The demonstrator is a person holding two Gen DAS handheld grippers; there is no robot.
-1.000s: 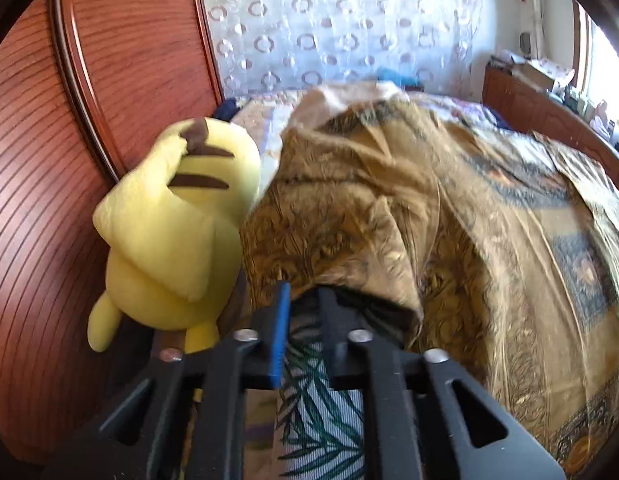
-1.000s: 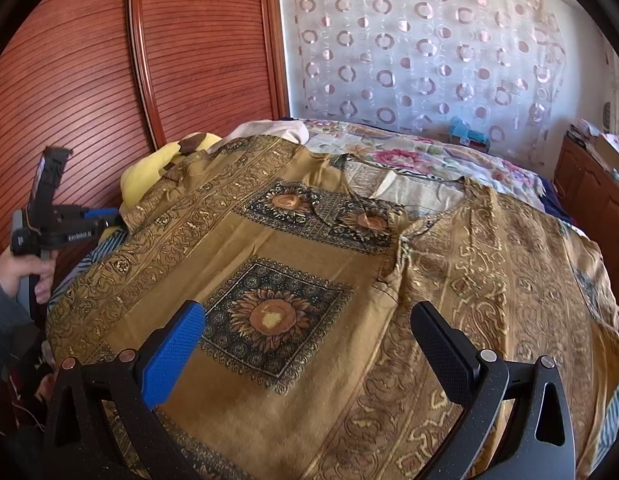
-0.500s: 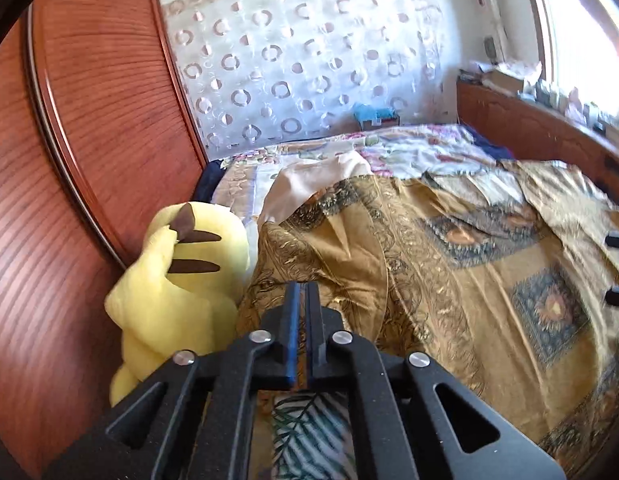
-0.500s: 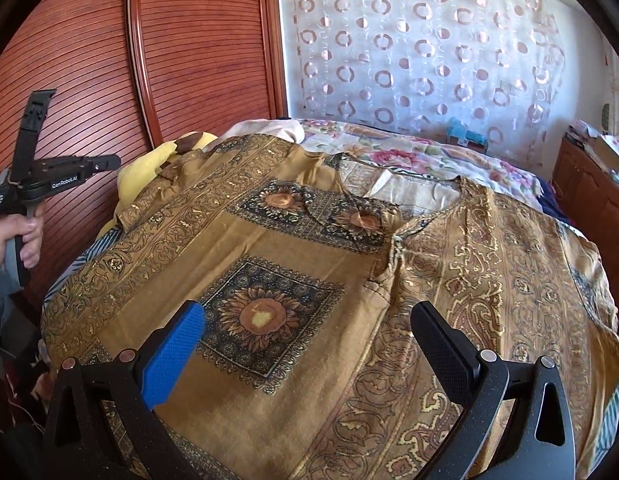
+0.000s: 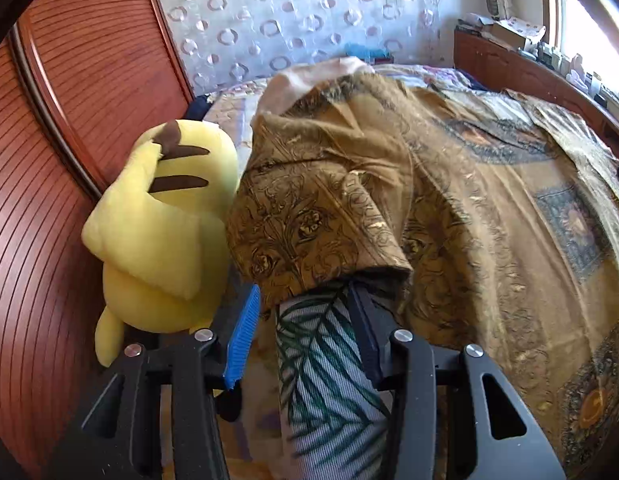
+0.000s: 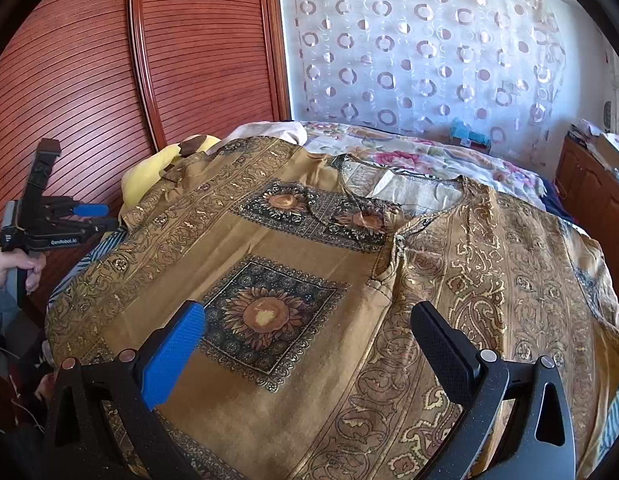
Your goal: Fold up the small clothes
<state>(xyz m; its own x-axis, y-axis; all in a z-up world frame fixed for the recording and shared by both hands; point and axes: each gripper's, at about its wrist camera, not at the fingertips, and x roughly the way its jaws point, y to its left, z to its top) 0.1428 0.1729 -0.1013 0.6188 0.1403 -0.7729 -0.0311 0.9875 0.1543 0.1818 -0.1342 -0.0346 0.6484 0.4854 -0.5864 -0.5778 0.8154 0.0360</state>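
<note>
At the bed's near edge the left gripper [image 5: 301, 320] has its jaws opening, nothing pinched; the right gripper [image 6: 309, 344] hovers with jaws spread wide; beyond, the brown patterned garment [image 6: 309, 272] lies spread over the bed [image 6: 409, 156], beside a yellow plush toy [image 5: 157, 220].

At the centre of your right wrist view lies the mustard tunic [image 6: 309, 280], a thin matt woven cloth with a printed pattern. At the left of your left wrist view, the yellow plush toy [image 5: 157, 232] looks soft and fuzzy. Behind it, the ribbed wardrobe door [image 5: 69, 120] is glossy reddish wood. Along the top hangs a sheer curtain [image 6: 429, 52], gauzy with shiny rings.
</note>
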